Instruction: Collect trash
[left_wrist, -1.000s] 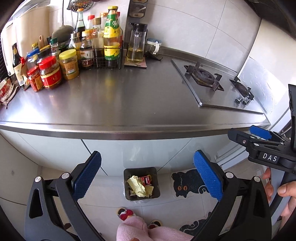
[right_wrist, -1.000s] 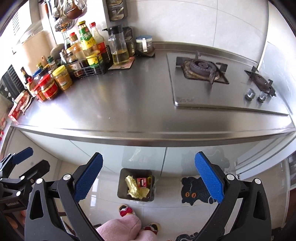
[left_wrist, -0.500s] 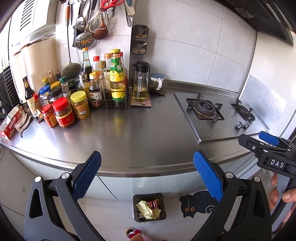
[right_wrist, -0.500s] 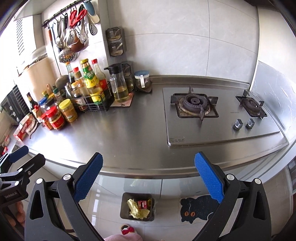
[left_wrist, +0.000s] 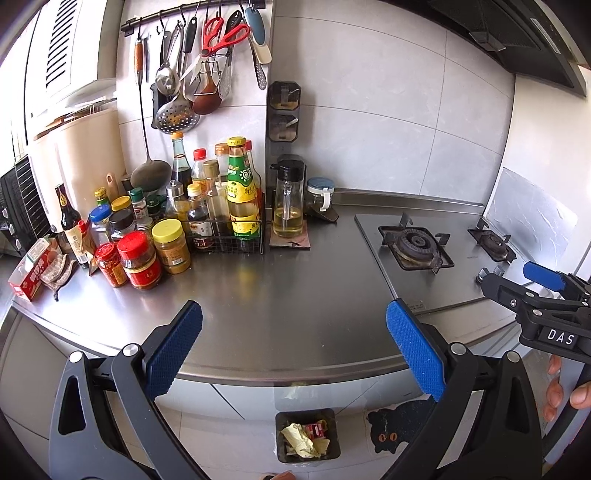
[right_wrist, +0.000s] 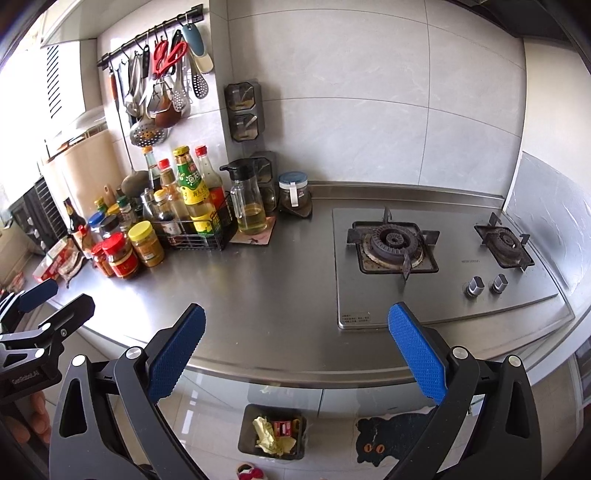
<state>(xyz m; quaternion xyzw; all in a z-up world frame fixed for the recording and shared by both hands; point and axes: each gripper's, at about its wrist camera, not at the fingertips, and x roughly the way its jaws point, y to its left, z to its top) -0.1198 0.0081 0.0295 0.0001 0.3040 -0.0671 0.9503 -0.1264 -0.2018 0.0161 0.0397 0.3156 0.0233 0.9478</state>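
Note:
A small dark trash bin (left_wrist: 332, 417) stands on the floor below the counter's front edge, holding crumpled yellow paper (left_wrist: 301, 439) and a red wrapper (left_wrist: 314, 430). It also shows in the right wrist view (right_wrist: 247, 424). My left gripper (left_wrist: 293, 326) is open and empty, held above the steel counter (left_wrist: 288, 280). My right gripper (right_wrist: 295, 325) is open and empty too, at the same height. The right gripper shows at the right edge of the left wrist view (left_wrist: 546, 295); the left gripper shows at the left edge of the right wrist view (right_wrist: 44, 310).
Sauce bottles in a wire rack (left_wrist: 225, 229), jars (left_wrist: 142, 260) and an oil jug (left_wrist: 288, 206) crowd the counter's back left. A gas hob (left_wrist: 417, 243) is set in at the right. Utensils (left_wrist: 207, 55) hang on the wall. A cat mat (left_wrist: 399, 424) lies beside the bin.
Both grippers have risen and tilted up from facing the floor bin to facing the counter and wall. Both stay open and empty.

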